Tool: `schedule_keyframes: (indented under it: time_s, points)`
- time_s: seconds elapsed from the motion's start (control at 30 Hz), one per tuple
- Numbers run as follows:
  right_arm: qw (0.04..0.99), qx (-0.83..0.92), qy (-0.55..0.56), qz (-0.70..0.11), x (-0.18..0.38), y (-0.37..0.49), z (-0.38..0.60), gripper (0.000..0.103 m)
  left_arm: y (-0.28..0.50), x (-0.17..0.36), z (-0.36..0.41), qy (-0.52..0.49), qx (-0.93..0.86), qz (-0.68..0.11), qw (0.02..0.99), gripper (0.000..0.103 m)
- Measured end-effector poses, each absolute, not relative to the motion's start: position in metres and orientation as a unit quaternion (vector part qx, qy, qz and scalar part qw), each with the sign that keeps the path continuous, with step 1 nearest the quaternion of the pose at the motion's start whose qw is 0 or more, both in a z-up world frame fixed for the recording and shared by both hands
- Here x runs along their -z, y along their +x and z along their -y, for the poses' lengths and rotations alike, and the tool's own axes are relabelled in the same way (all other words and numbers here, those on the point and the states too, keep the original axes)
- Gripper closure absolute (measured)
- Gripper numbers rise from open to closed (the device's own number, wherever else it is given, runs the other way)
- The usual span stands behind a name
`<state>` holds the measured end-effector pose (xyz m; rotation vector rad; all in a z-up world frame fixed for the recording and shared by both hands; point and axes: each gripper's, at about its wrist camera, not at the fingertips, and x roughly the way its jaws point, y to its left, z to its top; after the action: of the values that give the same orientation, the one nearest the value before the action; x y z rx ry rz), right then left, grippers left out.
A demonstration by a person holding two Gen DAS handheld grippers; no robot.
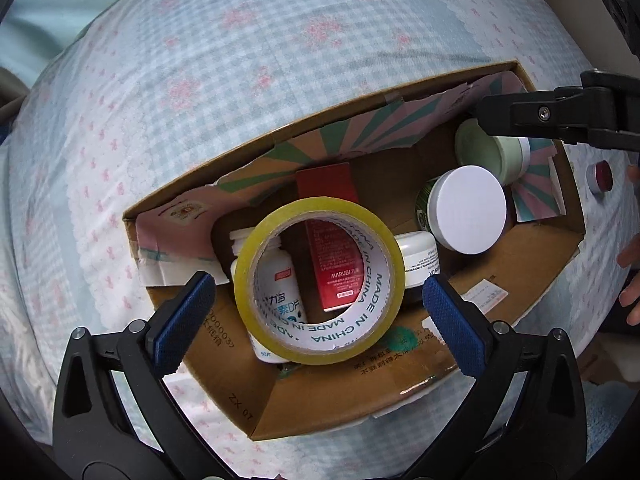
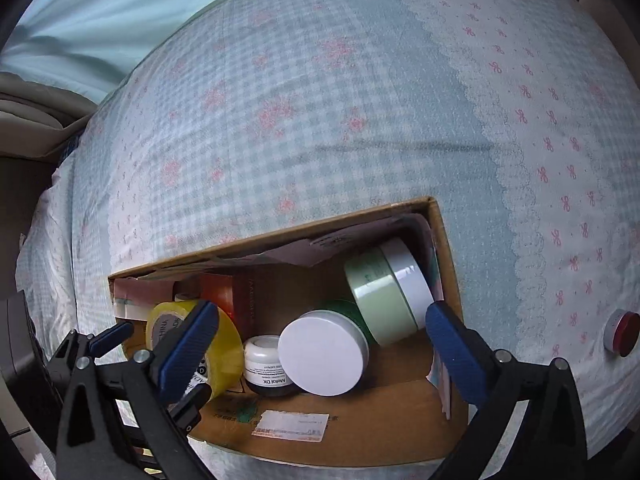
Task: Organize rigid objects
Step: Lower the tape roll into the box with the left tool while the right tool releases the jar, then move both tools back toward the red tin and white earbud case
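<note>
Facing camera, tape roll (image 1: 319,280) axis

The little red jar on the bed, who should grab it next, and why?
Probably the right gripper: it is open and holds nothing, and the little red jar lies outside the cardboard box, on its right. The left gripper is open around the tape roll.

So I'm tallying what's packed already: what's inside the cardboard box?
In the cardboard box: yellow tape roll, red carton, white pill bottle, small white jar, white-lidded jar and pale green jar. Anything beneath them is hidden.
</note>
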<state>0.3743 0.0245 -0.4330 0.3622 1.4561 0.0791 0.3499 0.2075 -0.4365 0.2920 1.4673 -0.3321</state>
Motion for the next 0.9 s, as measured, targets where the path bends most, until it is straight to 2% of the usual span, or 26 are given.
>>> schedule_keyframes:
  time_s: [0.33, 0.9]
  points:
    - [0.743, -0.051, 0.154, -0.649, 0.406, 0.352, -0.028, 0.0, 0.337, 0.401, -0.217, 0.107, 0.136, -0.647, 0.742, 0.0]
    - [0.801, -0.047, 0.124, -0.584, 0.315, 0.287, -0.03, 0.0, 0.273, 0.304, -0.221, 0.076, 0.13, -0.581, 0.8, 0.0]
